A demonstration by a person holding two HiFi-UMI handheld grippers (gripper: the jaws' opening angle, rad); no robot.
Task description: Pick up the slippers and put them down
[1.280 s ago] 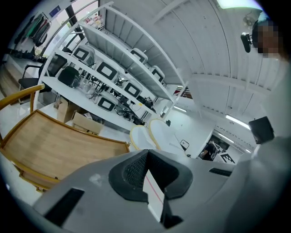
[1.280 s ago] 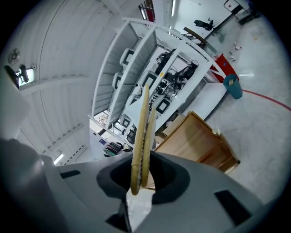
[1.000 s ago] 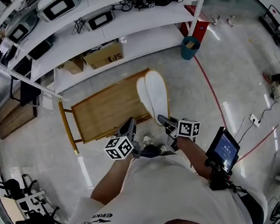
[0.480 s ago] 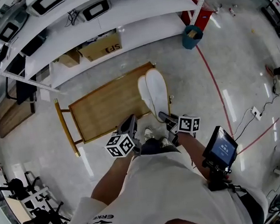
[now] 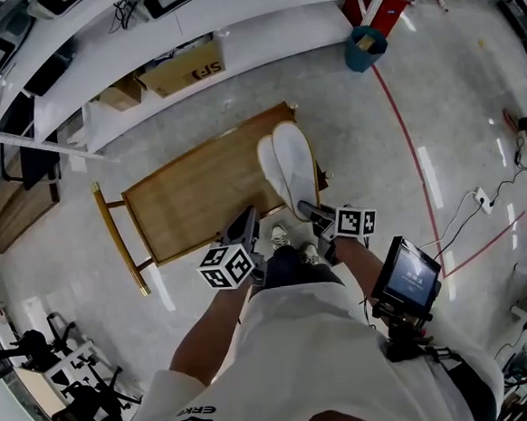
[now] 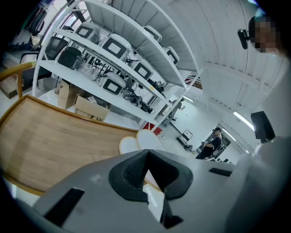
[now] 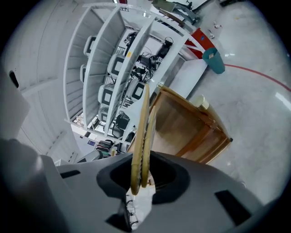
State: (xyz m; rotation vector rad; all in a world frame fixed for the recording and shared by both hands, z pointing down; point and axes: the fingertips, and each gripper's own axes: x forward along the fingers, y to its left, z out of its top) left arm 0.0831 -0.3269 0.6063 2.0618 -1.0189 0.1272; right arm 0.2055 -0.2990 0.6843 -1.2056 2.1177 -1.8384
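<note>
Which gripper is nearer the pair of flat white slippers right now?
Right. The right gripper has its jaws closed on the pair of flat white slippers at one end; the left gripper sits apart, off to their left.

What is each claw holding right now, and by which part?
The right claw grips the two slippers together, pinched edge-on at the end nearest the person. The left claw is closed and holds nothing.

Lab — white shelves of devices
</note>
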